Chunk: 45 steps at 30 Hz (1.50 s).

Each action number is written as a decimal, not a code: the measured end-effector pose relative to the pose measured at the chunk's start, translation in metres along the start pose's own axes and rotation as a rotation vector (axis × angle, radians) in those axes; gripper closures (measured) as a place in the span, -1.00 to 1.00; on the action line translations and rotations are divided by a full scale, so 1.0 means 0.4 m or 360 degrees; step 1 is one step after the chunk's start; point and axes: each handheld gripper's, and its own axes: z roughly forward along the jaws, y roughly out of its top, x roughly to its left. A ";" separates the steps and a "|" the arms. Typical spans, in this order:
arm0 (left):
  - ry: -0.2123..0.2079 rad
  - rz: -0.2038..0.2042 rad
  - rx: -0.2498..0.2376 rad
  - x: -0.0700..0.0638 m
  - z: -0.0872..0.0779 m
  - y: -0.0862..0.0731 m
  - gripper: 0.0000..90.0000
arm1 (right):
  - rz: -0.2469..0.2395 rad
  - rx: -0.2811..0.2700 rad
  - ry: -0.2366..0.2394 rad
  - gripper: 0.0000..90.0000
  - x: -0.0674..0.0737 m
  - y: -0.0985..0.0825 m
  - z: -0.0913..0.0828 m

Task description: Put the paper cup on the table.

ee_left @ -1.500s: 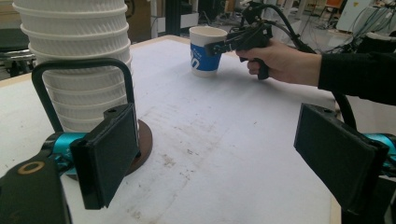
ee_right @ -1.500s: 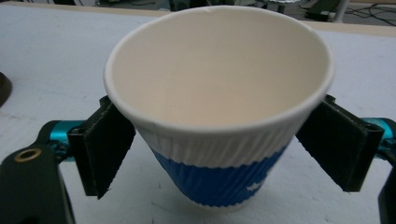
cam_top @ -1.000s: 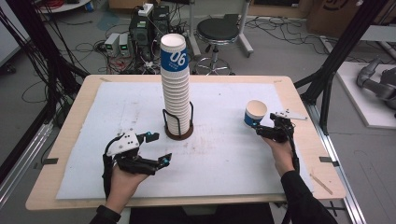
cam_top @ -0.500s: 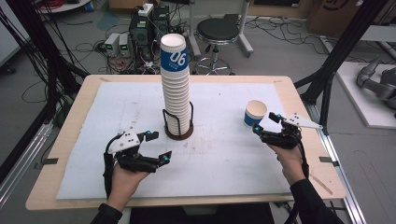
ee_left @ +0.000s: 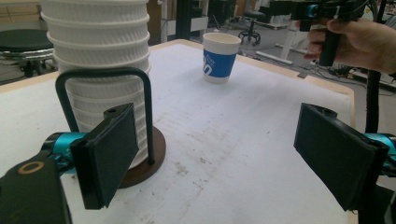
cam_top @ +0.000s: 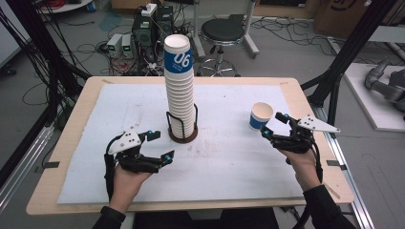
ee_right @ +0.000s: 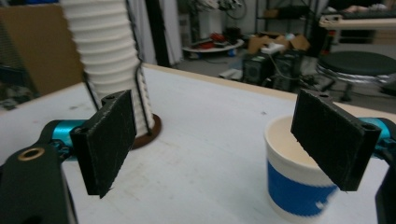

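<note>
**Loose paper cup, right side of table, not gripped**

Single cup [cam_top: 261,116] upright, mouth up, on the white mat [cam_top: 229,167], at about 3 o'clock from the stack [cam_top: 180,90] and well apart from it. Blue band round the lower wall, white rim above.

Right gripper [cam_top: 272,125] just beside the cup, at its 4 o'clock. Jaws wide apart, having just been closing a little, with nothing between them. In the right gripper view, cup partly behind the right-hand pad [ee_right: 334,137], outside the gap.

Left gripper [cam_top: 161,144] near the table's 7 o'clock edge, aimed towards the holder [cam_top: 183,136]. Jaws parted, nothing between them.

Handling, as a judgement:
- Very light and empty, so easily tipped or pushed away by a stray pad.
- Thin paper wall, soft enough to crush out of round under a hard squeeze.
- Stiffest at the rolled rim.
- Best taken across the wall just below the rim, pads on opposite sides, with gentle pressure only.
- Smooth printed band likely somewhat slippery. Lift straight up.

Count:
- One loose cup.
- One tall nested stack in one black wire holder. Ribbed cups in it too close-packed to number exactly, with one blue "06" cup on top.
- Two grippers, one per hand.
- One stool [cam_top: 224,33] beyond the table's 12 o'clock edge.
</note>
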 end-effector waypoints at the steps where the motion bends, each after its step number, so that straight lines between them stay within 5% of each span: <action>1: -0.0002 0.0008 -0.0003 0.002 -0.004 0.004 -0.70 | -0.0010 -0.0010 0.0034 -0.67 0.003 0.007 -0.001; 13: 0.0012 0.0012 -0.0040 0.009 -0.023 0.016 -0.70 | -0.0068 0.0035 0.0191 -0.67 0.028 0.043 -0.013; 45: 0.0031 0.0006 -0.0106 0.011 -0.051 0.035 -0.70 | -0.0081 0.0095 0.0242 -0.67 0.024 0.045 -0.005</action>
